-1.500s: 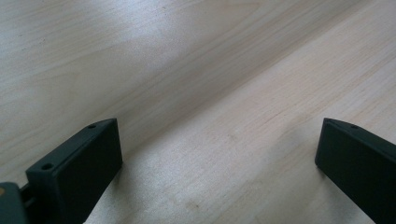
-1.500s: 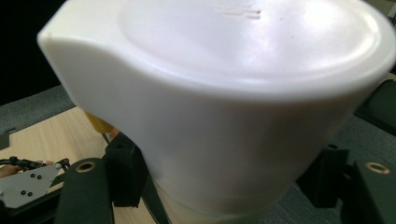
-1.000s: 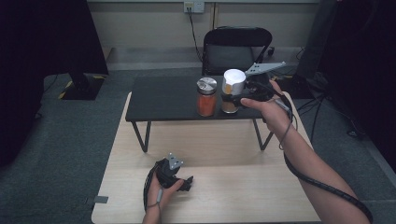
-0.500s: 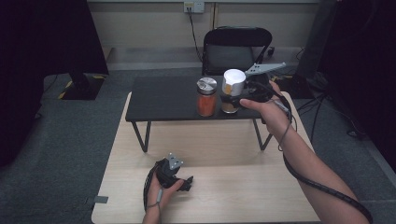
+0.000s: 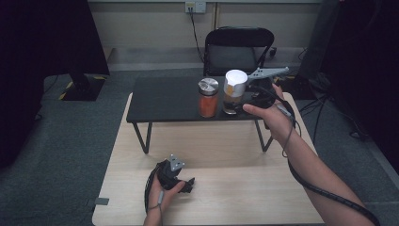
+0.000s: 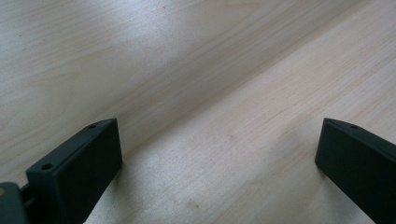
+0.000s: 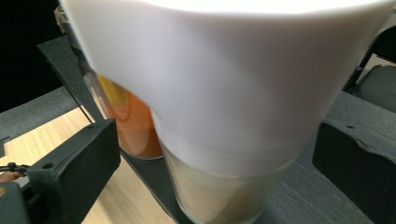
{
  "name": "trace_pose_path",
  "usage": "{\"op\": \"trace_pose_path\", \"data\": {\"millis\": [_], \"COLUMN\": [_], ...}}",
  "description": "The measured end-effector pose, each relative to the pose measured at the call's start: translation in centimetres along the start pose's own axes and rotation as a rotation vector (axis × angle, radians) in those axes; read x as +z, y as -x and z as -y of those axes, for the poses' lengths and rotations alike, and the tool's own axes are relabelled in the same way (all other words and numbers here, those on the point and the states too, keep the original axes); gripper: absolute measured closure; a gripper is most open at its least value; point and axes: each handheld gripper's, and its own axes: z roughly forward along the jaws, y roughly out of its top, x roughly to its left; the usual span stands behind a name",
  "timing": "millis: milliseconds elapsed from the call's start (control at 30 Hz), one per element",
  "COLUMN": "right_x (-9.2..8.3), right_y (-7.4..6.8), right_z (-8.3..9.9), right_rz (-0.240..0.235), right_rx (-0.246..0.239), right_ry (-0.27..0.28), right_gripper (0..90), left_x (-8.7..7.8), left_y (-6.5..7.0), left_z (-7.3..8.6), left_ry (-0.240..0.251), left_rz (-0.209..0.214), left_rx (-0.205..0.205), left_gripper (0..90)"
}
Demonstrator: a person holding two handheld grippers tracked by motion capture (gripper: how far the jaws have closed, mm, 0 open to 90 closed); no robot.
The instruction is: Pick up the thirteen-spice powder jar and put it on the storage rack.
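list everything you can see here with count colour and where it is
white-lidded jar: 1, clear with pale contents and a white lid, on the black table's right part, between the right gripper's jaws
orange jar: 1, orange contents, silver lid, on the black table just left of the white-lidded jar
black table: 1, black, low, standing on the far half of the wooden table
wooden table: 1, light wood, nearest the person
chair: 1, black, behind the black table
wall socket: 1, pale, on the back wall with a cable hanging down
left gripper: 1, black, resting on the wooden table, jaws open and empty
right gripper: 1, black, jaws just opened, standing apart from the jar's sides
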Motion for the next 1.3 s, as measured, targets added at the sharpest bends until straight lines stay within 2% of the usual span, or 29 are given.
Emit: {"op": "trace_pose_path", "data": {"millis": [100, 267, 1067, 1300], "right_x": [-0.3, -0.5, -1.5, -1.7], "right_y": [-0.3, -0.3, -0.4, -0.8], "right_z": [0.1, 0.4, 2.6, 2.8], "right_rz": [0.004, -0.029, -0.025, -0.026], "right_rx": [0.013, 0.025, 0.049, 0.039], "right_ry": [-0.003, -0.004, 0.042, 0.051], "right_gripper": [0.0, 0.2, 0.0, 0.0], "left_x": [0.0, 0.0, 0.0, 0.0], "left_y": [0.0, 0.0, 0.0, 0.0], "left_z": [0.0, 0.0, 0.0, 0.0], "left_ry": [0.000, 0.000, 0.001, 0.001], "left_rz": [0.000, 0.000, -0.001, -0.001], "left_rx": [0.000, 0.000, -0.001, -0.001], "left_gripper": [0.0, 0.0, 0.0, 0.0]}}
